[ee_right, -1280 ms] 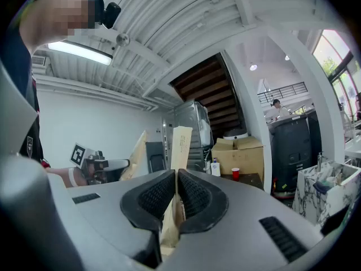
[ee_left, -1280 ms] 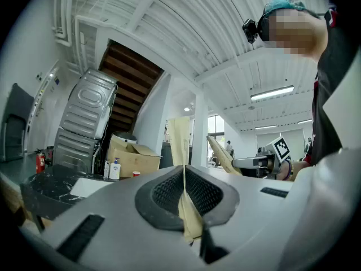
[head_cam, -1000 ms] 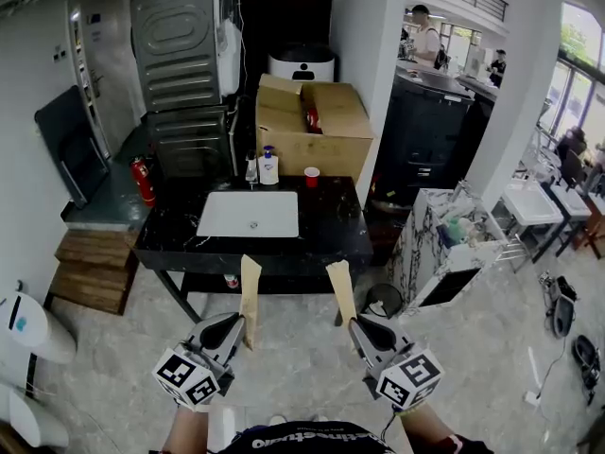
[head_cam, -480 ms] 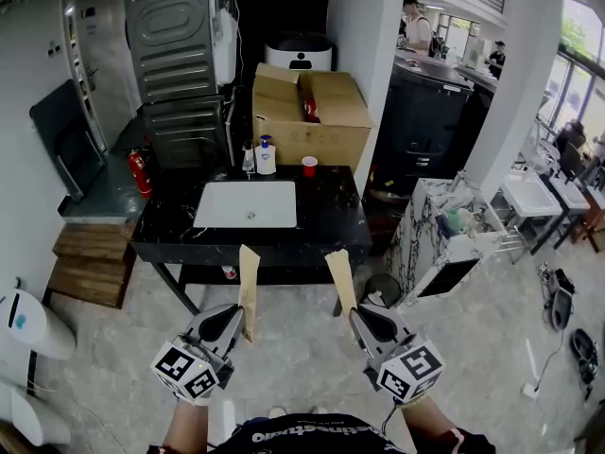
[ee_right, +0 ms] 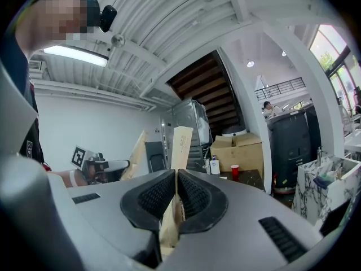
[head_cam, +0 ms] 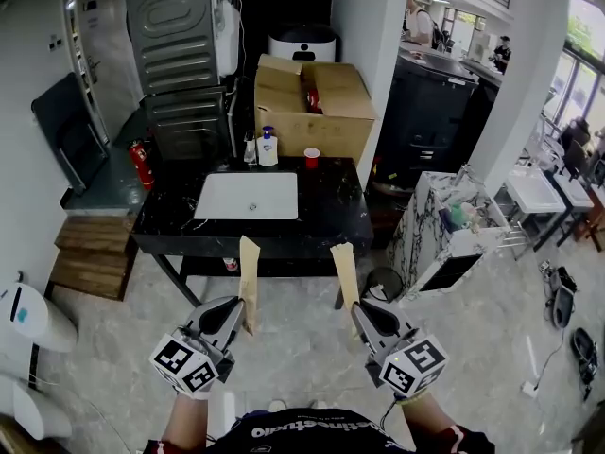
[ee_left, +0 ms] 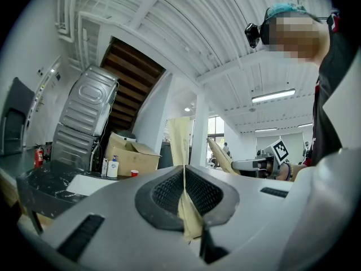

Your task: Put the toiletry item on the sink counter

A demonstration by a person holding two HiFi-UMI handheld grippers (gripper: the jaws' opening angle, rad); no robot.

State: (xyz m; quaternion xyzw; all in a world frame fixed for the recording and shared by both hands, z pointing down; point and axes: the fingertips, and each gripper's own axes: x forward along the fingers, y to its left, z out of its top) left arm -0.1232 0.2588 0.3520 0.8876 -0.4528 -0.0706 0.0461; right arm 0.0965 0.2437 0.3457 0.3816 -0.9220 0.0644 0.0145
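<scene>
Nothing has really changed over the last second: both claws hang level and still, and only my view drifts a little. My left claw (ee_left: 184,182) is clamped on a flat tan packet (ee_left: 181,140), and my right claw (ee_right: 176,191) pinches a second tan packet (ee_right: 181,143). The black sink surface (head_cam: 326,216) lies ahead of both claws, well apart, so I judge the approach hasn't started.

You have two grippers, the left gripper (head_cam: 236,316) and the right gripper (head_cam: 361,318), two tan packets (head_cam: 250,272) (one apiece), one sink (head_cam: 227,197), one red cup (head_cam: 312,157), one pump bottle (head_cam: 268,148), one cardboard box (head_cam: 312,112).
</scene>
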